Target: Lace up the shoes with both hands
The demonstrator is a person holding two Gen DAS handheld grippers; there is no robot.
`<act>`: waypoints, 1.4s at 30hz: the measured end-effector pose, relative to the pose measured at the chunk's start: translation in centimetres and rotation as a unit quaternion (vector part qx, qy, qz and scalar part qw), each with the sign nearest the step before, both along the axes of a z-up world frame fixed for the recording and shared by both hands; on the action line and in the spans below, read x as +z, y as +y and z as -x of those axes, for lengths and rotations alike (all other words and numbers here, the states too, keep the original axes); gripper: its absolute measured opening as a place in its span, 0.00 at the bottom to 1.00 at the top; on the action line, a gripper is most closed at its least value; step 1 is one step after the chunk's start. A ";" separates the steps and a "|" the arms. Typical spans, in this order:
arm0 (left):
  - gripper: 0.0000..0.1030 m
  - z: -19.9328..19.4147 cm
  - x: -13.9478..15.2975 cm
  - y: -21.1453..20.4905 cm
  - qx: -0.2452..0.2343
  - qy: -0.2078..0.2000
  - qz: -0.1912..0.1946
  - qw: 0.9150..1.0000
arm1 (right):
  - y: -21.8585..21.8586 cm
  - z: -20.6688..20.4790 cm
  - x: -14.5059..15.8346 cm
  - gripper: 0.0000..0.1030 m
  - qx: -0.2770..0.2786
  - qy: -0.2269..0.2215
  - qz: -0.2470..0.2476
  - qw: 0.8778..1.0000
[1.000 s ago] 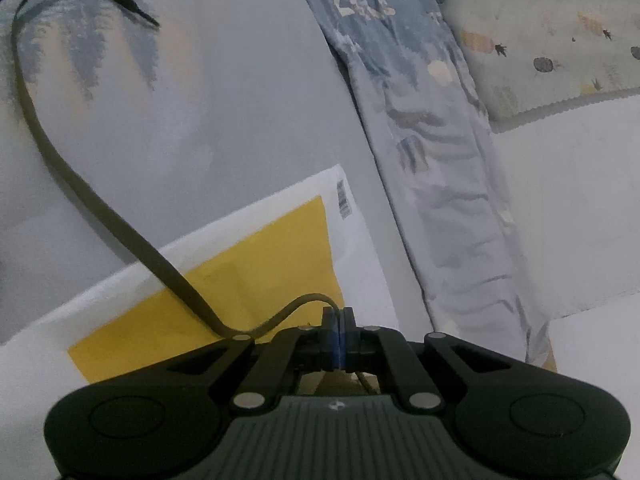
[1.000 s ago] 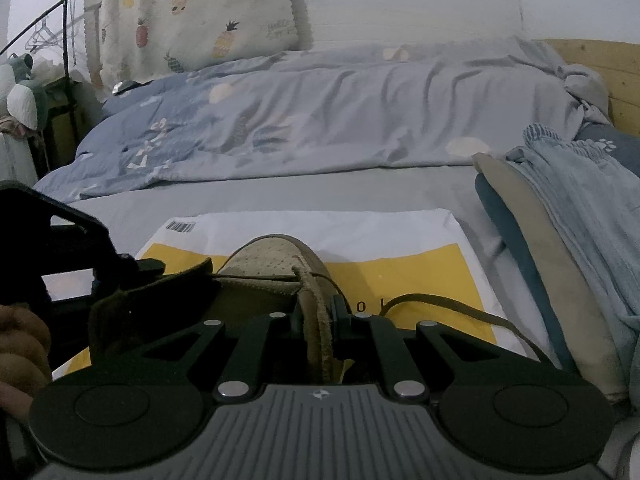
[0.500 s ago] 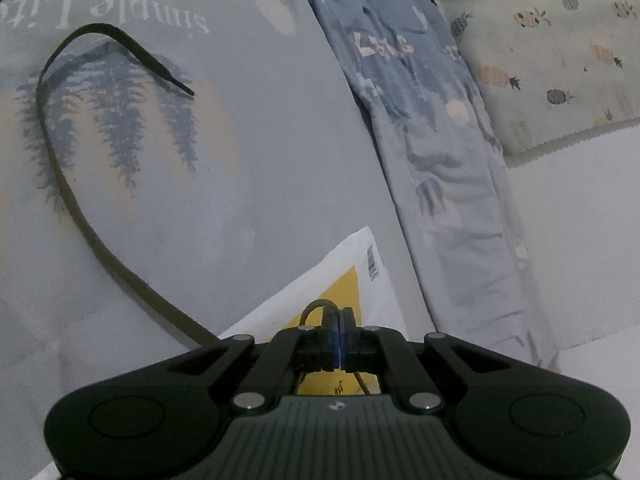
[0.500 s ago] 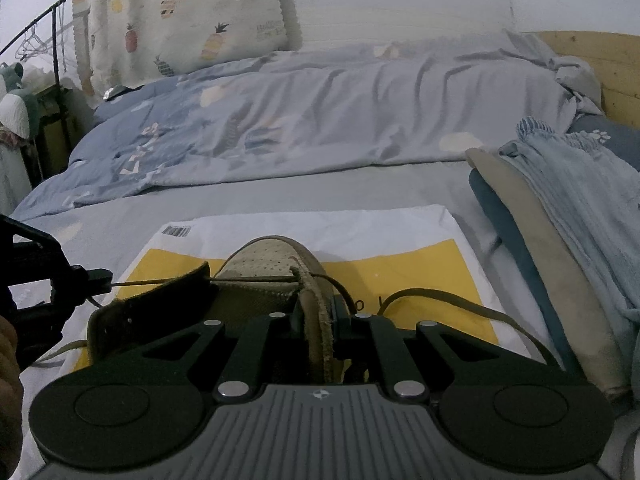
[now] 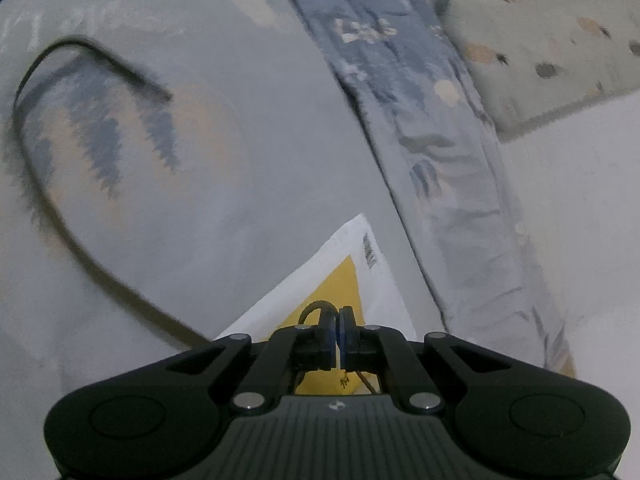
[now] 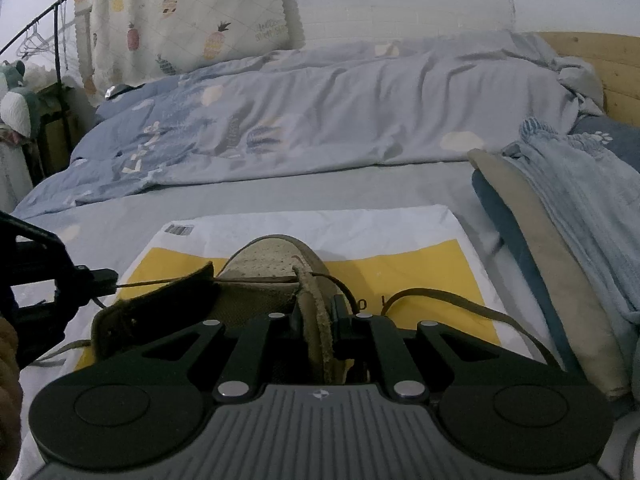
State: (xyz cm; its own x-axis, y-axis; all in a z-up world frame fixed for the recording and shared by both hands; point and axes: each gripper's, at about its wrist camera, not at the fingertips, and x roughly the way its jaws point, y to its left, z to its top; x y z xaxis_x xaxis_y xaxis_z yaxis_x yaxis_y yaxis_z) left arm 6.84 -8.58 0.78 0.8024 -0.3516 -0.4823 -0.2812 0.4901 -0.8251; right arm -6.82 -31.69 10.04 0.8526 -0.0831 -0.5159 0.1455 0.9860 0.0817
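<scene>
An olive suede shoe (image 6: pixel 276 268) lies on a white and yellow mailer bag (image 6: pixel 420 256), toe pointing away. My right gripper (image 6: pixel 320 316) is shut on the shoe's right eyelet flap (image 6: pixel 316 320). The left gripper (image 6: pixel 106 278) shows at the left of the right wrist view, pulling a thin stretch of olive lace (image 6: pixel 160 282) taut out of the shoe. In the left wrist view, my left gripper (image 5: pixel 339 334) is shut on that lace; its long free end (image 5: pixel 48 184) loops over the grey sheet to the tip (image 5: pixel 164 96). The lace's other end (image 6: pixel 460 300) trails right across the bag.
A rumpled blue duvet (image 6: pixel 320 120) fills the bed behind the bag. Folded clothes and a pillow (image 6: pixel 560 248) are piled at the right. A pineapple-print curtain (image 6: pixel 180 20) and a clothes rack (image 6: pixel 40 36) stand at the back left. A hand (image 6: pixel 8 364) shows at the left edge.
My left gripper has kept pulling the lace leftward, away from the shoe, and then eased back nearer. The lace's free loop slid across the sheet. My right gripper stayed clamped on the flap.
</scene>
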 end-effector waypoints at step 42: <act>0.70 1.9 7.4 -4.7 -0.133 -0.185 -0.137 0.964 | -6.5 0.9 4.1 0.38 0.373 0.066 0.219 0.899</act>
